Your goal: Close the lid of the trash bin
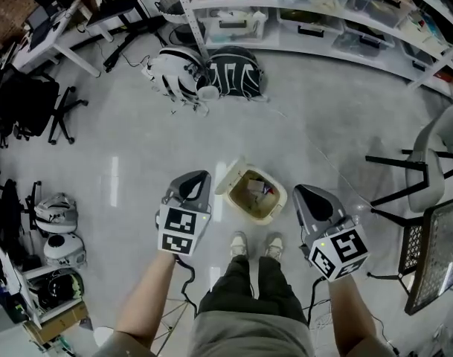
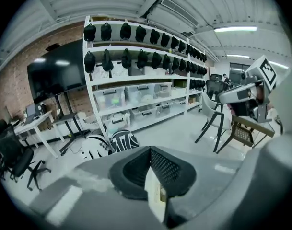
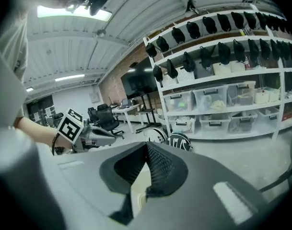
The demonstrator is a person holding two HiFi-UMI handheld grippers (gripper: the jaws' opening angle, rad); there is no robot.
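Note:
A cream trash bin [image 1: 254,197] stands on the grey floor just ahead of the person's shoes, with rubbish inside. Its lid [image 1: 229,178] is tipped up at the bin's far-left side, leaving the bin uncovered. My left gripper [image 1: 198,177] hovers left of the bin, close to the lid, jaws shut and empty. My right gripper [image 1: 301,191] hovers right of the bin, also shut and empty. The left gripper view shows the cream lid [image 2: 155,195] under the left gripper [image 2: 149,150]. A sliver of cream bin [image 3: 138,188] shows below the right gripper [image 3: 146,146].
Black-and-white bags [image 1: 204,73] lie on the floor ahead, below shelving with plastic boxes [image 1: 300,17]. Chairs [image 1: 427,173] stand at the right, an office chair [image 1: 51,106] and helmets [image 1: 56,214] at the left. The person's shoes [image 1: 254,245] are right behind the bin.

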